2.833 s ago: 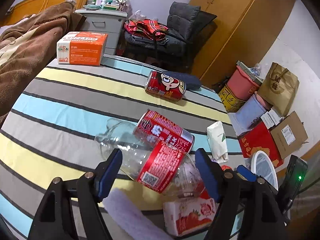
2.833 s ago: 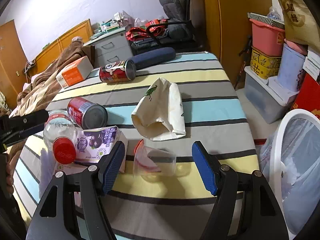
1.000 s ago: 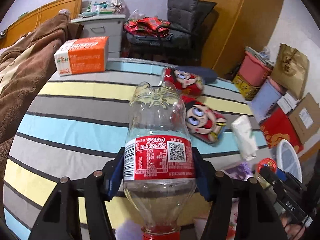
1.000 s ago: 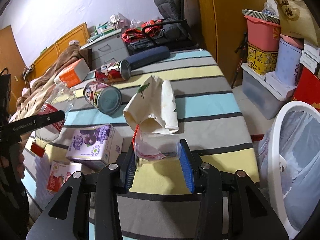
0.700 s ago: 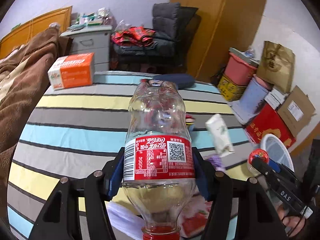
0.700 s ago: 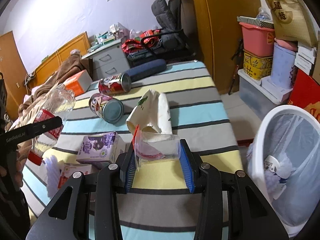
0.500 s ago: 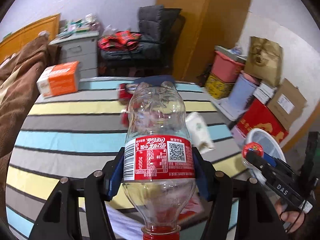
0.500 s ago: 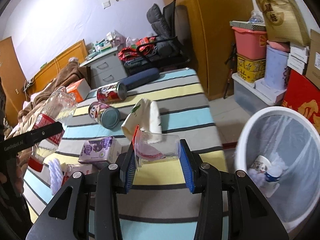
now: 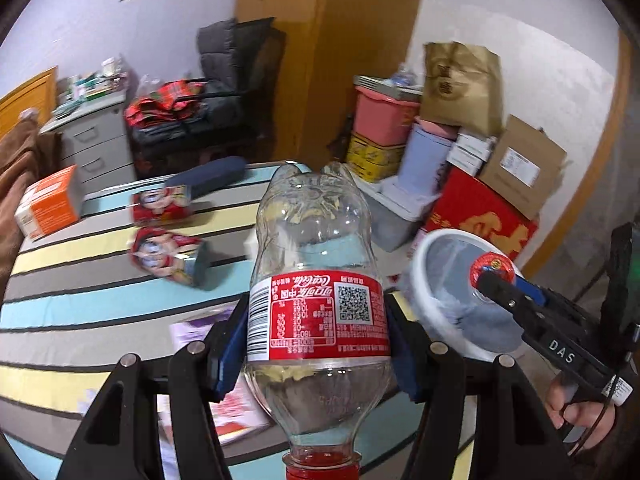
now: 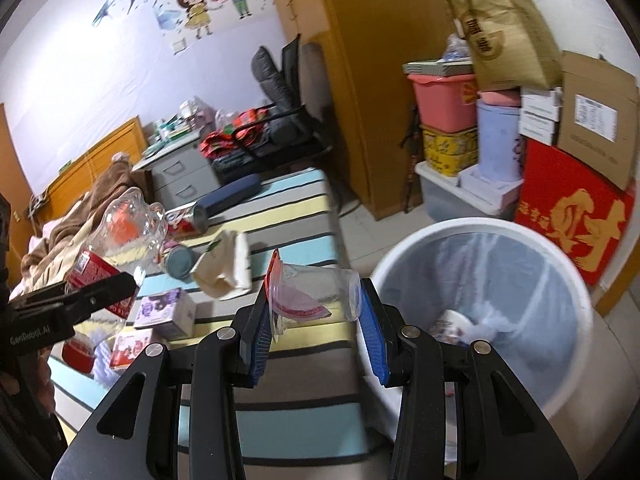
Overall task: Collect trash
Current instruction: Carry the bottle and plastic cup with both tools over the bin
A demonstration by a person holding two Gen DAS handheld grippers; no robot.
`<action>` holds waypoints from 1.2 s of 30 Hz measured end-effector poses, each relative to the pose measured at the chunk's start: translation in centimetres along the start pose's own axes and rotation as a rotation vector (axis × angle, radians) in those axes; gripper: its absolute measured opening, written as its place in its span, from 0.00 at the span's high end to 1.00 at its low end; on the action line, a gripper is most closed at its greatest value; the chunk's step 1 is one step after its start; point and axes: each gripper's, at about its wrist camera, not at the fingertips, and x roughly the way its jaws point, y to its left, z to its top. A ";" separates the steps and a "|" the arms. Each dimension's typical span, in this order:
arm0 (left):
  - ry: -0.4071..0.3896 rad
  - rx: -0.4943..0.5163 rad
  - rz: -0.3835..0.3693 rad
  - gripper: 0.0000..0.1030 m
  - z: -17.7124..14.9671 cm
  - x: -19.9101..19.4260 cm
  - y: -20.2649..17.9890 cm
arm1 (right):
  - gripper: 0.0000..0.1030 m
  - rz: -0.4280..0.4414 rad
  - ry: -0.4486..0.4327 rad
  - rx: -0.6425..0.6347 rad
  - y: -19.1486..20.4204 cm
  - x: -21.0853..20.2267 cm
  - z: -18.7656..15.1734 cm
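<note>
My left gripper (image 9: 316,344) is shut on an empty clear cola bottle (image 9: 316,264) with a red label, held in the air, cap toward the camera; the bottle also shows in the right wrist view (image 10: 120,236). My right gripper (image 10: 314,316) is shut on a clear plastic cup (image 10: 316,290) with a red peeled lid, held just left of the white trash bin (image 10: 480,236). The bin has a bluish liner and some trash inside. In the left wrist view the right gripper (image 9: 490,276) hovers over the bin (image 9: 436,320).
On the striped table (image 9: 80,272) lie two red cans (image 9: 168,252), an orange box (image 9: 48,204), a purple carton (image 10: 164,312), a white paper bag (image 10: 224,268) and a dark blue case (image 9: 208,172). Stacked boxes and tubs (image 10: 540,132) stand behind the bin.
Both grippers closed on their items, lifted them off the table and swung right toward the bin. The bin has grown larger and nearer in both views.
</note>
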 end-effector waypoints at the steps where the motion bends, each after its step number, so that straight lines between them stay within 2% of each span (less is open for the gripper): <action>1: 0.002 0.011 -0.007 0.38 0.1 0.2 -0.7 | 0.60 -0.006 -0.002 0.003 -0.3 -0.2 0.0; 10: 0.044 0.123 -0.111 0.38 0.6 3.0 -8.3 | 0.60 -0.105 -0.013 0.066 -4.8 -1.6 -0.3; 18: 0.107 0.196 -0.184 0.38 0.6 6.1 -13.7 | 0.60 -0.173 0.028 0.114 -8.3 -1.6 -1.2; 25: 0.156 0.198 -0.196 0.38 0.6 8.6 -15.4 | 0.60 -0.189 0.096 0.110 -9.9 -0.2 -1.9; 36: 0.178 0.215 -0.212 0.37 0.7 10.7 -16.9 | 0.59 -0.213 0.162 0.106 -11.5 0.8 -2.5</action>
